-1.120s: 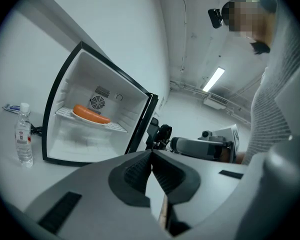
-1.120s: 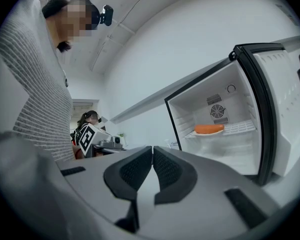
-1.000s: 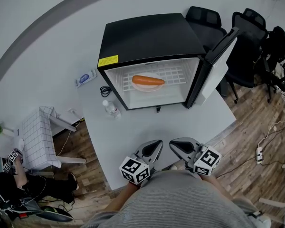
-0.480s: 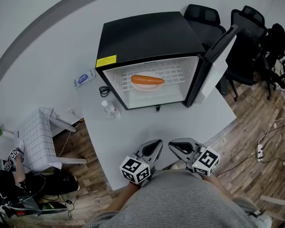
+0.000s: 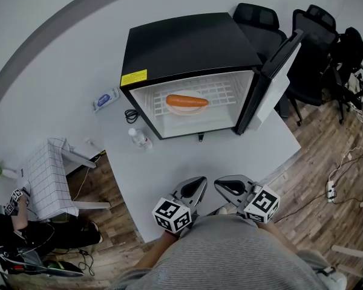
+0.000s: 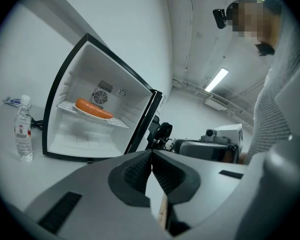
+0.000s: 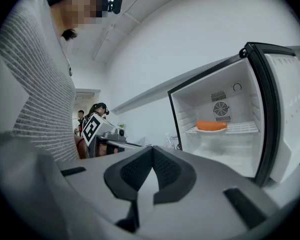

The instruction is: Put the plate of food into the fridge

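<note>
Plate of food [image 5: 186,106] is already inside the fridge [image 5: 187,47]: it rests on the white wire shelf [image 5: 225,94], toward the left side of the compartment, and it carries one long orange piece of food. The fridge stands on a white table [image 5: 230,156], and its door [image 5: 279,77] is swung wide open to the right side. Both tools are far from it, close to the person's body at the near edge of the table. The left gripper [image 5: 201,183] has its jaws pressed together with nothing between them, and the right gripper [image 5: 222,183] is the same, jaws closed and empty. I judge that the placing step is finished and the hands are resting. If the task includes closing the fridge, this is what remains. For that, one gripper, most likely the right one because the door is on that side, must reach out past the door's outer face and push it round toward the cabinet until it shuts. A small water bottle [image 5: 140,139] stands just beside the fridge's left front corner, apart from the door's path.
</note>
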Demonstrator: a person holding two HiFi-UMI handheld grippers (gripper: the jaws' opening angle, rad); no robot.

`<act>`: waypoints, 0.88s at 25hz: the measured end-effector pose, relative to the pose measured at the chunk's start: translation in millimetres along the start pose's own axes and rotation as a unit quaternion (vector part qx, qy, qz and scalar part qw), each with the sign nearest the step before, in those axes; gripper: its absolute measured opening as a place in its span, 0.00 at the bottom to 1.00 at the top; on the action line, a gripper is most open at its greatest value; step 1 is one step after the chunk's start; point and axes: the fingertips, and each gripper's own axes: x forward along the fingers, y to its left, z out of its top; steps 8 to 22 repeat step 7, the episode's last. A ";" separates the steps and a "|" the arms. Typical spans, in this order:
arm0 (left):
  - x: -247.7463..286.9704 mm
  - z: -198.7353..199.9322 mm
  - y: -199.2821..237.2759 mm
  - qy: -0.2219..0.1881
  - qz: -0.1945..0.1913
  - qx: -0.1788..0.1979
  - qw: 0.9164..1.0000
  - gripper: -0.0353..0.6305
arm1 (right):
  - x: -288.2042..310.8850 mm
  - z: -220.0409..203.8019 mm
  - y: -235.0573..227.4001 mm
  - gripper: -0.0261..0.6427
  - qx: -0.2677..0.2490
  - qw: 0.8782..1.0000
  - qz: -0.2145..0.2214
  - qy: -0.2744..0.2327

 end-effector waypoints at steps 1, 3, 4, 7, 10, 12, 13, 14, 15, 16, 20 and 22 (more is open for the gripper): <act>-0.1 -0.1 0.8 0.001 0.000 0.000 1.000 0.07 | 0.7 0.0 -0.1 0.06 0.000 1.000 0.000 0.001; -0.9 -0.2 3.3 0.001 0.001 -0.002 1.000 0.07 | 2.7 -0.2 -0.1 0.06 0.000 1.000 -0.001 0.002; -1.6 -0.2 5.0 0.001 0.002 -0.002 1.000 0.07 | 4.0 -0.5 0.1 0.06 0.000 1.000 -0.001 0.002; -4.4 -0.3 11.0 0.001 0.005 -0.002 1.000 0.07 | 8.2 -1.9 1.6 0.06 -0.001 1.000 0.000 0.003; -4.4 -0.3 11.0 0.001 0.005 -0.002 1.000 0.07 | 8.2 -1.9 1.6 0.06 -0.001 1.000 0.000 0.003; -4.4 -0.3 11.0 0.001 0.005 -0.002 1.000 0.07 | 8.2 -1.9 1.6 0.06 -0.001 1.000 0.000 0.003; -4.4 -0.3 11.0 0.001 0.005 -0.002 1.000 0.07 | 8.2 -1.9 1.6 0.06 -0.001 1.000 0.000 0.003; -4.4 -0.3 11.0 0.001 0.005 -0.002 1.000 0.07 | 8.2 -1.9 1.6 0.06 -0.001 1.000 0.000 0.003; -4.4 -0.3 11.0 0.001 0.005 -0.002 1.000 0.07 | 8.2 -1.9 1.6 0.06 -0.001 1.000 0.000 0.003; -4.4 -0.3 11.0 0.001 0.005 -0.002 1.000 0.07 | 8.2 -1.9 1.6 0.06 -0.001 1.000 0.000 0.003; -4.4 -0.3 11.0 0.001 0.005 -0.002 1.000 0.07 | 8.2 -1.9 1.6 0.06 -0.001 1.000 0.000 0.003; -4.4 -0.3 11.0 0.001 0.005 -0.002 1.000 0.07 | 8.2 -1.9 1.6 0.06 -0.001 1.000 0.000 0.003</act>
